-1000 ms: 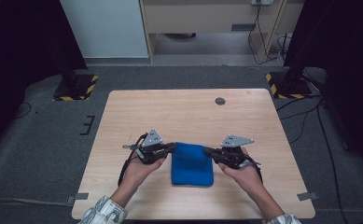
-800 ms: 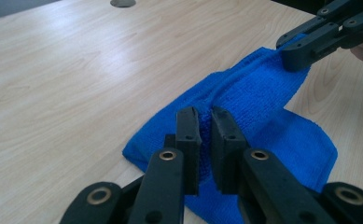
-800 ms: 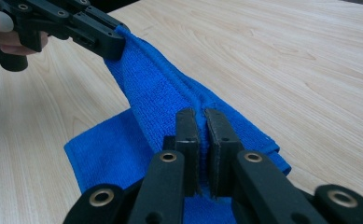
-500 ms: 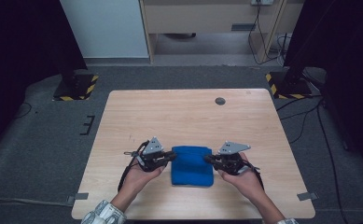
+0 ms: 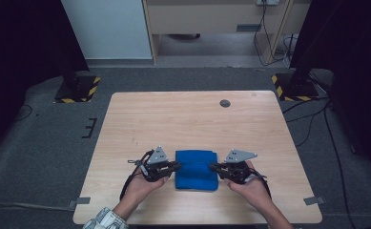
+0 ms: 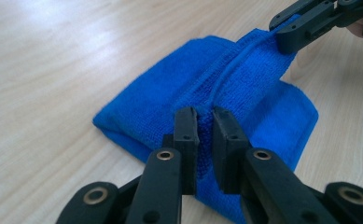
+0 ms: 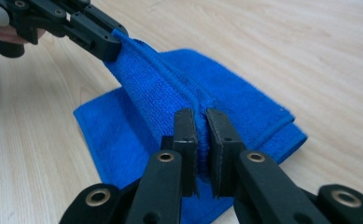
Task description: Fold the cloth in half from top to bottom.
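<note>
The blue cloth (image 5: 196,170) lies folded on the table (image 5: 192,117), near the edge closest to me. My left gripper (image 6: 205,122) is clamped on a raised hem at the cloth's left side; my right gripper (image 7: 201,122) is clamped on the same hem at the cloth's right side. The hem is stretched taut between both grips, above the lower layers of the cloth.

Risks, as I judge them:
- Each jaw pair holds only a thin bite of hem. Uneven pull could slip one end free, and the fold would collapse.
- Lifting one side faster would skew the upper layer over the cloth.
- Lower layers may drag along and bunch.
</note>
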Motion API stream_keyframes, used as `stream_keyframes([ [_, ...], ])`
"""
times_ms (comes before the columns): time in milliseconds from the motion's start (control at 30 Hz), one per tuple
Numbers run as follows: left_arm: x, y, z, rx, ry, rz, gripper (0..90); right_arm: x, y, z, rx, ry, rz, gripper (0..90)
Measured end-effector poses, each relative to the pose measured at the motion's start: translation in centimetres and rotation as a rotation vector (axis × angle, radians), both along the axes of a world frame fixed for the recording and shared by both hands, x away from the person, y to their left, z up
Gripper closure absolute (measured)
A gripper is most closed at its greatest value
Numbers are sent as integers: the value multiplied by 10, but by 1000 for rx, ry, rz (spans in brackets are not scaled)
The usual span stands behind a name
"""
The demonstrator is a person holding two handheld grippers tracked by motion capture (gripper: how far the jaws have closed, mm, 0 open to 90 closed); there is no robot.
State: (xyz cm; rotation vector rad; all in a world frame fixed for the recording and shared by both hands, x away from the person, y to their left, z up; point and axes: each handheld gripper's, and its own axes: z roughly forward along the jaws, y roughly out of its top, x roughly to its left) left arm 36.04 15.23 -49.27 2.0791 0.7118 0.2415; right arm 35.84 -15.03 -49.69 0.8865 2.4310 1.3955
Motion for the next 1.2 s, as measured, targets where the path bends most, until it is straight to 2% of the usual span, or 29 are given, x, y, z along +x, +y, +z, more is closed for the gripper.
stream_keyframes([
  [200,-3,1,-1,-4,6,-5,800,-5,0,-6,3,2,-1,833],
  [400,-5,0,1,-25,3,-4,801,-8,-2,-4,12,-1,0,833],
  [533,-7,-1,-2,-12,10,-16,793,-9,-4,-6,7,2,-2,829],
  [733,-10,-3,-14,16,41,-35,751,-16,-4,-17,-33,21,12,802],
  [833,-10,-2,-16,-1,45,-35,706,-18,-4,-19,-32,35,13,765],
  [967,-15,-1,-18,4,45,-48,623,-19,-5,-19,-38,45,9,718],
  [1200,-26,0,-19,3,51,-82,573,-24,-8,-20,-52,66,15,673],
])
